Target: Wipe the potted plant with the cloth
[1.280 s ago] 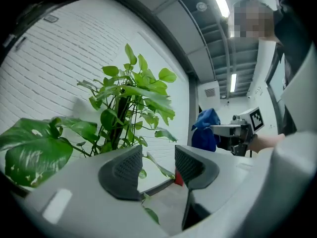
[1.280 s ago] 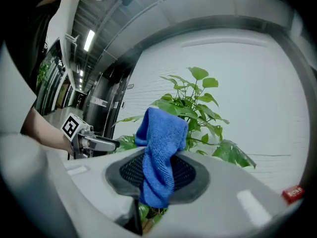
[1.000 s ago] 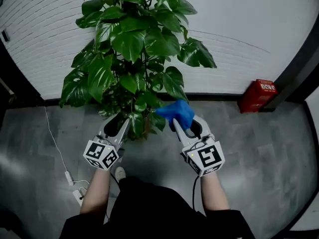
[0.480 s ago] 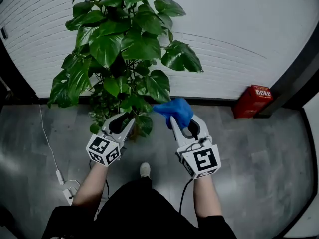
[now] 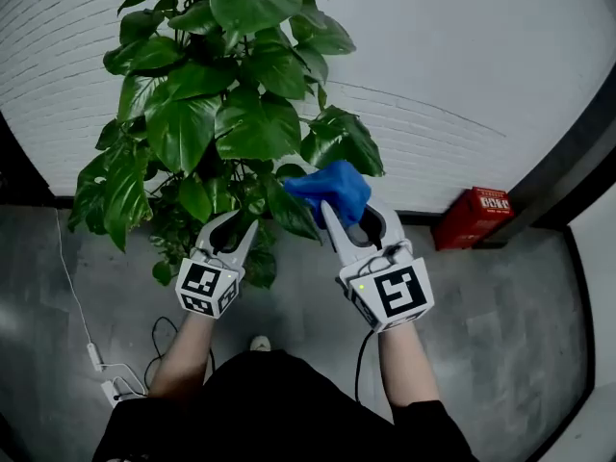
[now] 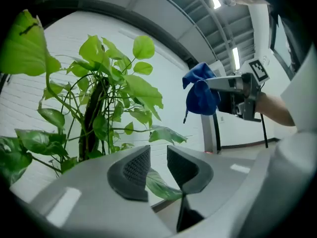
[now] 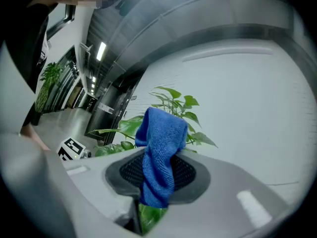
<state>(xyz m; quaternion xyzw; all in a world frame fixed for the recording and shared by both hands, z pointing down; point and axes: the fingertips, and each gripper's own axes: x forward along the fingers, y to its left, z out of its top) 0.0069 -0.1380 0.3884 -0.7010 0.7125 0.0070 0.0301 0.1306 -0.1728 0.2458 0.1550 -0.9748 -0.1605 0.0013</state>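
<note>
The potted plant (image 5: 221, 114) with broad green leaves stands against the white wall; its pot is hidden by foliage. My right gripper (image 5: 346, 205) is shut on the blue cloth (image 5: 332, 189), which bunches over its tips right beside a large leaf (image 5: 339, 141). In the right gripper view the cloth (image 7: 161, 152) hangs down between the pads. My left gripper (image 5: 229, 224) reaches into the lower leaves. Its jaws have just been closing and stand narrowly apart (image 6: 158, 155). A leaf (image 6: 161, 185) shows in the gap, with neither pad pressing on it.
A red box (image 5: 472, 218) sits on the floor at the foot of the wall on the right. A white cable and power strip (image 5: 106, 378) lie on the grey floor at the left. A dark post (image 5: 577, 152) rises at the right edge.
Both grippers have moved forward towards the plant, the right one rising with the cloth to the leaves. The left jaws have narrowed.
</note>
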